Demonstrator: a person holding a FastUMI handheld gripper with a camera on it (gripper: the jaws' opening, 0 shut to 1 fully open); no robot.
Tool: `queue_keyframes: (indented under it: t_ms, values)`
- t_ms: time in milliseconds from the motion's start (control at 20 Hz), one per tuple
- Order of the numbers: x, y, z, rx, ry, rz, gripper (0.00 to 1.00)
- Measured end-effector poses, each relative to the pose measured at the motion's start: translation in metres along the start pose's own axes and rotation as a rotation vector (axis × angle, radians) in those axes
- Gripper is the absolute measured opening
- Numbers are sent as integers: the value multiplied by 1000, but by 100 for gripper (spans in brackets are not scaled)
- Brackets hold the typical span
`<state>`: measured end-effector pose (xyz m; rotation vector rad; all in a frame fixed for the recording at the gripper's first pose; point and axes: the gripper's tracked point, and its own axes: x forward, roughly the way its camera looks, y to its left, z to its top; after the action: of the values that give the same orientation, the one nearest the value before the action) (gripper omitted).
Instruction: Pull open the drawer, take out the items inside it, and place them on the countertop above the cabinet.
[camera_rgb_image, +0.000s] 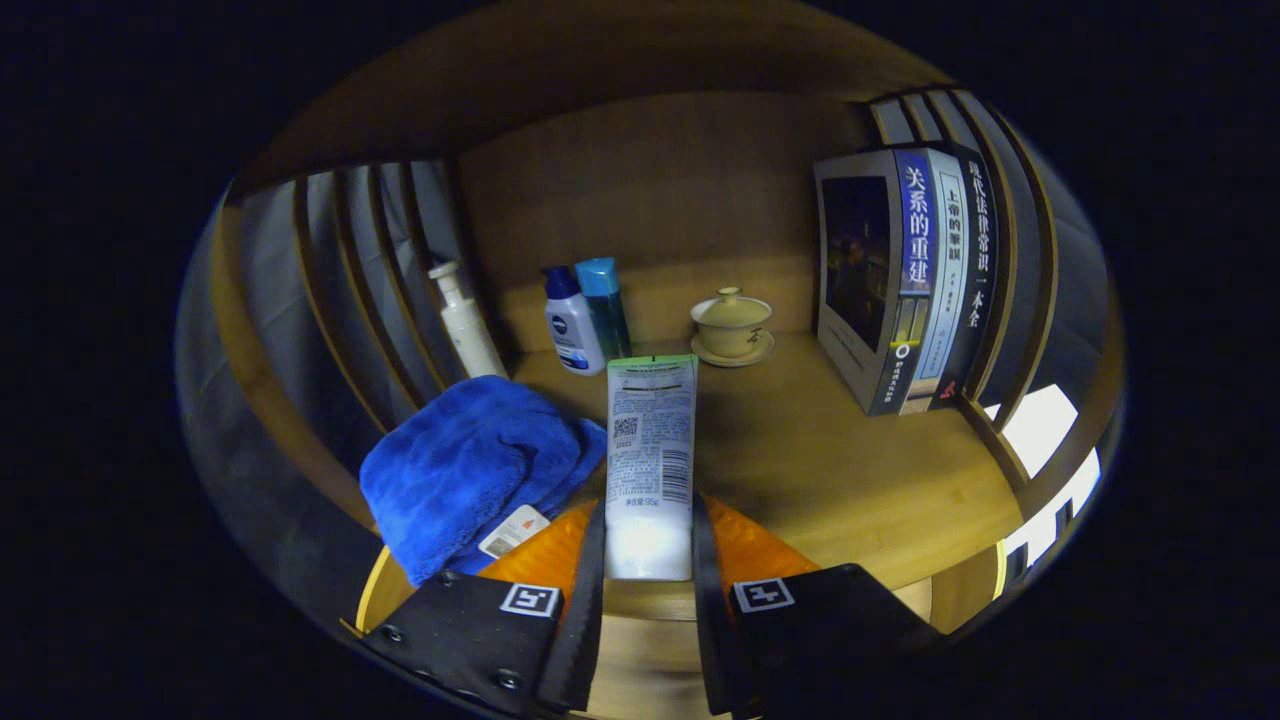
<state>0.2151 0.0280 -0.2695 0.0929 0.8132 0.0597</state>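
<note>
A white tube (650, 450) with a green printed end and a barcode stands out forward between my fingers, its white cap end pinched by both of them. My gripper (648, 545) is shut on this tube and holds it over the front of the wooden countertop (830, 470). A crumpled blue towel (470, 470) with a white tag lies on the countertop just left of the tube, touching or nearly touching it.
At the back stand a white pump bottle (465, 320), a white bottle with a blue cap (570, 325), a teal bottle (605, 305) and a lidded tea cup on a saucer (732, 325). Upright books (905, 275) lean at the right. Slatted wooden sides enclose both ends.
</note>
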Motion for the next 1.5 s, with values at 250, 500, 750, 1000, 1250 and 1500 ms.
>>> queue_keyframes:
  t_ms: [250, 500, 750, 1000, 1250, 1500]
  values:
    - [19, -18, -3, -8, 6, -65, 49]
    - [32, -27, -15, -22, 52, -102, 51]
    - [33, -25, -13, -34, 36, -91, 55]
    - [27, -21, -11, -32, 36, -83, 85]
    - [12, -16, -4, -40, 16, -77, 100]
    - [-44, 23, 19, -12, -155, 25, 99]
